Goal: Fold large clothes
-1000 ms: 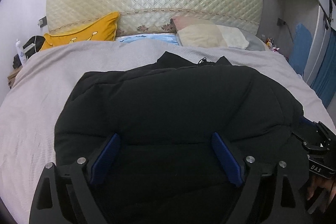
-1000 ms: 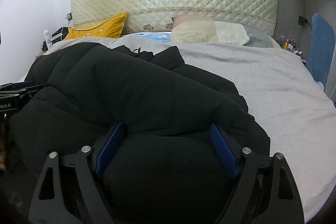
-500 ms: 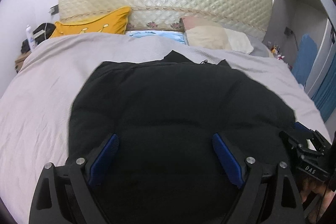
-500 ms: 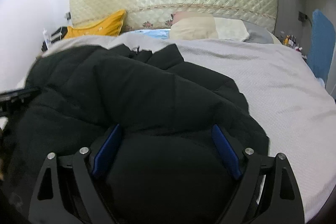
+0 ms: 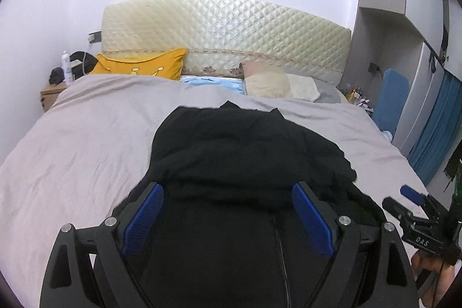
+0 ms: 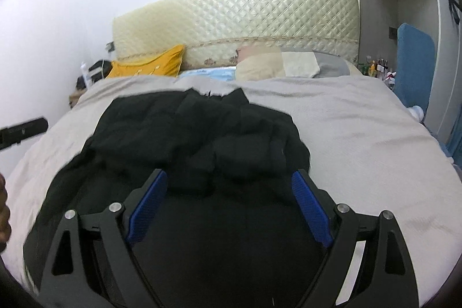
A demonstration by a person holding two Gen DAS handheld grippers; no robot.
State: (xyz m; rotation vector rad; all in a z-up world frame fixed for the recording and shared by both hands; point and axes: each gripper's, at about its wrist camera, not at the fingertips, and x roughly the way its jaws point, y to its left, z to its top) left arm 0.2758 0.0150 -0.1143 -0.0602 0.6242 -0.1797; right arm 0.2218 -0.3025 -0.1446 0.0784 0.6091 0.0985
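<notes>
A: Left tongs (image 5: 228, 202) first. Pose?

B: Pitched downward over the near end of the bed (image 5: 86, 134), seen from their own camera at the bottom of the frame. Blue pads (image 5: 144, 217) stand wide apart, one lower left, one lower right. Nothing pinched; the pads sit clear of the cloth beneath.

A: And what lies under them?

B: The black padded jacket (image 5: 245, 152). It fills the centre and lower centre of the frame, bunched and folded over on itself, collar end pointing toward the headboard (image 5: 231, 28). A zip line runs down the lower middle, between the pads.

A: Right tongs (image 6: 229, 191)?

B: Same downward tilt in their own view. Jaws spread wide, empty, above the jacket (image 6: 202, 134), which here sits centre to lower left of the frame. Bare grey bedcover shows on the right.

A: Any sight of one tool from the other camera?

B: Yes. The right tongs (image 5: 415, 204) appear at the lower right edge of the left view, beside the jacket's edge, with the person's right hand (image 5: 427, 267) gripping the handle below. In the right view a black bar at the left edge is part of the left tool, fingers of the left hand (image 6: 3, 210) just under it.

A: Surroundings?

B: Yellow pillow (image 5: 141, 65) upper left, beige pillow (image 5: 268, 81) upper centre-right, both against the headboard.
</notes>
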